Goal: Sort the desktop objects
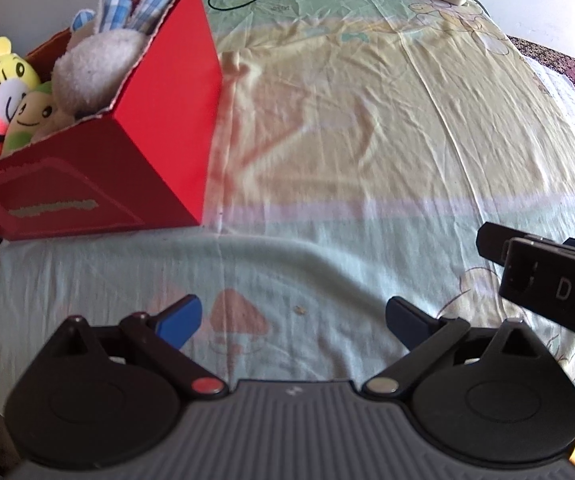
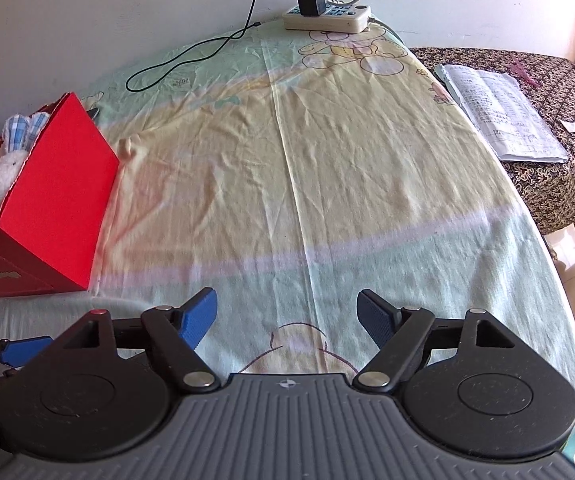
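Note:
A red box [image 1: 159, 136] stands at the left of the cloth-covered table, also seen in the right wrist view as the red box [image 2: 55, 208]. Several plush toys lie inside it: a white rabbit with blue checked ears [image 1: 99, 60], a yellow tiger [image 1: 1, 72] and a green one [image 1: 31, 116]. My left gripper [image 1: 293, 322] is open over bare cloth near the front edge, nothing between its blue pads. My right gripper [image 2: 287, 320] is also open and holds nothing. Part of the right gripper's body [image 1: 547, 280] shows at the right of the left wrist view.
A pastel cartoon-print cloth [image 2: 327, 184] covers the table. A white power strip [image 2: 327, 16] with a black charger and its black cable [image 2: 191, 56] lies at the far edge. Printed papers [image 2: 499, 112] rest on a dark patterned surface to the right.

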Demonstrator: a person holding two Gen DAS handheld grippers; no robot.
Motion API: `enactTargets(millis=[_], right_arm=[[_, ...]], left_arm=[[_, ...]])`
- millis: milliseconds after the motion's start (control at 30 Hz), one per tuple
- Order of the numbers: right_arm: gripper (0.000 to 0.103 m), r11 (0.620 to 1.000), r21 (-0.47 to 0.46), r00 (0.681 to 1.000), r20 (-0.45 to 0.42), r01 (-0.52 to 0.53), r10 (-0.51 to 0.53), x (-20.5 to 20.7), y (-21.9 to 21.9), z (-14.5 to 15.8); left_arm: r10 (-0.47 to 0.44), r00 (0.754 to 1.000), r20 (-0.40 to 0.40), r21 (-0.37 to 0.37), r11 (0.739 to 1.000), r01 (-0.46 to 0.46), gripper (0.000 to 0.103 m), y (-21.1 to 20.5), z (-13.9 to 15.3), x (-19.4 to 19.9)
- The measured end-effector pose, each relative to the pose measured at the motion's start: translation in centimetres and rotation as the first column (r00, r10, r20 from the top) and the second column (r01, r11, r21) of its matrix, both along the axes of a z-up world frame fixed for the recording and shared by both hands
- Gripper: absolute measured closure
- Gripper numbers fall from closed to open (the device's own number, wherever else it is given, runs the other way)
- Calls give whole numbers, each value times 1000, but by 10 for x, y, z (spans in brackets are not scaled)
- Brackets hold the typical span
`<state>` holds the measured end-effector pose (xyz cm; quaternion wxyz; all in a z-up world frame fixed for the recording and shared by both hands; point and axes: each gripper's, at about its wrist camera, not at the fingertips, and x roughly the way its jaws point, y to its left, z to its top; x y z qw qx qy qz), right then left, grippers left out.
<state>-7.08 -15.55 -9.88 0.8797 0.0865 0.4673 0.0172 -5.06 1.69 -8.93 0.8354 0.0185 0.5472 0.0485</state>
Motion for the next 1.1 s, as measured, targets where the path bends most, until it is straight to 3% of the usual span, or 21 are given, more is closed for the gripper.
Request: enactTargets(millis=[233,600,1100], right_arm=[[22,1000,-14,1000,-1,19,-19,0,31,2],[22,999,-23,999,-16,-40,39,-2,122,6],[22,994,-12,994,10,-105,105,-6,228,22]], left_arm=[[-4,1000,-1,-3,1000,4,3,34,3,-3],[29,1000,-6,-15,999,-29,2,125,8,-10],[61,997,46,33,997,-63,1,222,30,-19]])
